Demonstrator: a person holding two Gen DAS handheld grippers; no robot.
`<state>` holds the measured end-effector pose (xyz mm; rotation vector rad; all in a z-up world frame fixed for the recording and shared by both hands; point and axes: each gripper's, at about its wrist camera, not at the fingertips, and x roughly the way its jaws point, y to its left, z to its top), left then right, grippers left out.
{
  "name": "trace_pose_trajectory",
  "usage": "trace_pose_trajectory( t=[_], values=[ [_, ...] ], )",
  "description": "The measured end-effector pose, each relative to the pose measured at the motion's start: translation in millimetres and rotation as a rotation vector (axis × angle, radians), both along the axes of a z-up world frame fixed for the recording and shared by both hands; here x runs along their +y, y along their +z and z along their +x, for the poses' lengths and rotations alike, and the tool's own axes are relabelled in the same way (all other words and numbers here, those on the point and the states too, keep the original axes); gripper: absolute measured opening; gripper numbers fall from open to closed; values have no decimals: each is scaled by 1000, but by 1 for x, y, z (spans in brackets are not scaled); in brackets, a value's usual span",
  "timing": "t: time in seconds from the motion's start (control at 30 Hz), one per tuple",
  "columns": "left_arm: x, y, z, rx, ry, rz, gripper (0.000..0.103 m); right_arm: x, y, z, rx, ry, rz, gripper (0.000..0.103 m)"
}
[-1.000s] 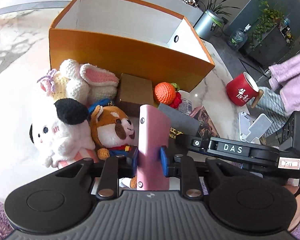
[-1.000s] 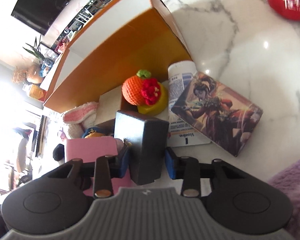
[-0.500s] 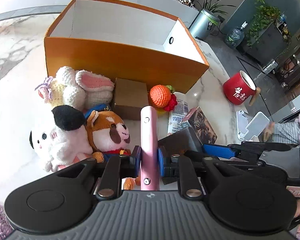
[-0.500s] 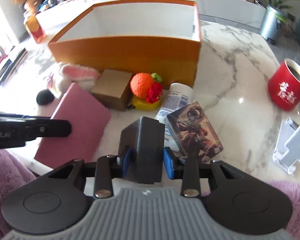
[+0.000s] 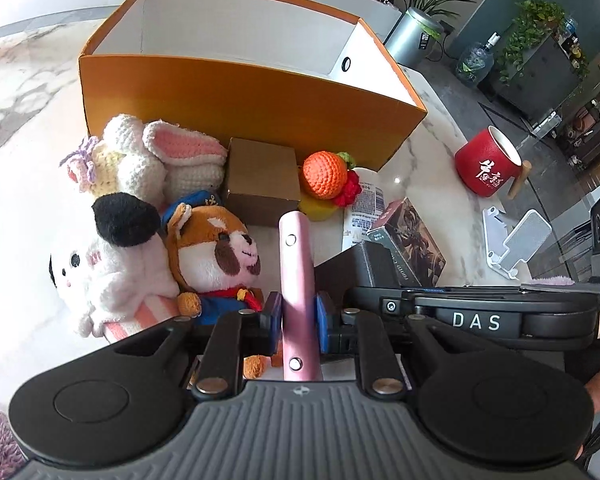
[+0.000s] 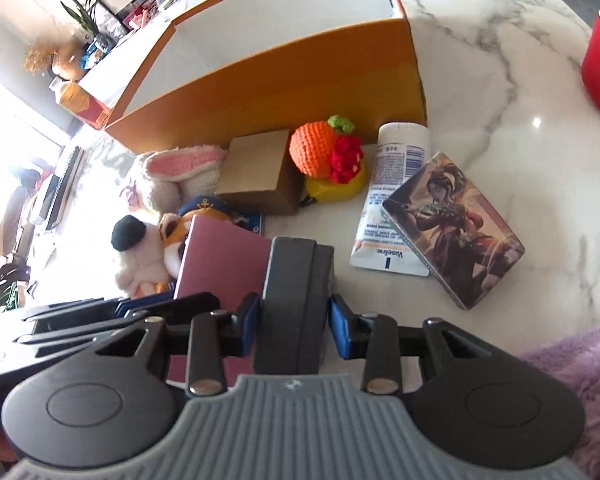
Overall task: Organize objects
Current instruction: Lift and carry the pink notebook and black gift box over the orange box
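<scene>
Two items are held at once above the tabletop (image 6: 500, 92), clear of the pile. The left tool (image 5: 298, 316) is pinched on a thin pink case (image 5: 296, 276), gripped by its narrow edges and held upright. The right tool (image 6: 294, 320) is pinched on a dark grey box (image 6: 296, 288), its pads pressed against the two side faces. In the right view the pink case is seen just beside the grey box, on its left.

The step in hand is judged to be the carry phase: both items are lifted and not yet deposited. The orange bin (image 5: 240, 100) stands open behind the pile, and no contents are seen in the part of its white interior that shows. The next move is judged to call for a raise above the near wall of the bin, a forward reach, and a release inside. The two tools are close together, so some separation is advised before release.

Between the tools and the bin, further items lie on the tabletop: a white plush (image 5: 100, 264), a fox plush (image 5: 216, 256), a crochet rabbit (image 5: 160, 156), a brown box (image 5: 260, 176), a crochet orange (image 5: 324, 174), a lotion tube (image 6: 396, 200) and a printed card box (image 6: 456, 232), which lies partly on the tube. These lie in the direct path and are to be cleared from above. A red mug (image 5: 488, 168) and a white stand (image 5: 516, 240) are set well apart to the right.
</scene>
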<state>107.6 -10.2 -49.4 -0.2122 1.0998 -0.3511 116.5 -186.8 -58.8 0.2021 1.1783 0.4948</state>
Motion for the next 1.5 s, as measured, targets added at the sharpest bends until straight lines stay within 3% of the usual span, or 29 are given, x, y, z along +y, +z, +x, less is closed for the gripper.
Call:
trace_pose_trajectory(
  t=[0.3, 0.57, 0.77, 1.0, 1.1, 1.4, 1.5],
  values=[
    [5, 32, 5, -64, -4, -66, 20, -7, 29, -4, -99, 8, -33, 37],
    [27, 97, 47, -184, 9, -102, 20, -5, 95, 27, -267, 11, 31, 37],
    [41, 130, 102, -288, 46, -19, 20, 17, 139, 74, -411, -20, 98, 37],
    [54, 79, 169, -226, 117, 47, 20, 46, 111, 144, -335, -101, 82, 37],
    [59, 54, 182, -148, 107, 68, 20, 61, 79, 164, -262, -101, 25, 37],
    [54, 13, 197, 9, 48, 83, 20, 75, 46, 180, -181, -84, 10, 37],
    [51, 6, 197, 19, 32, 120, 21, 79, 43, 181, -174, -80, 9, 37]
  ],
)
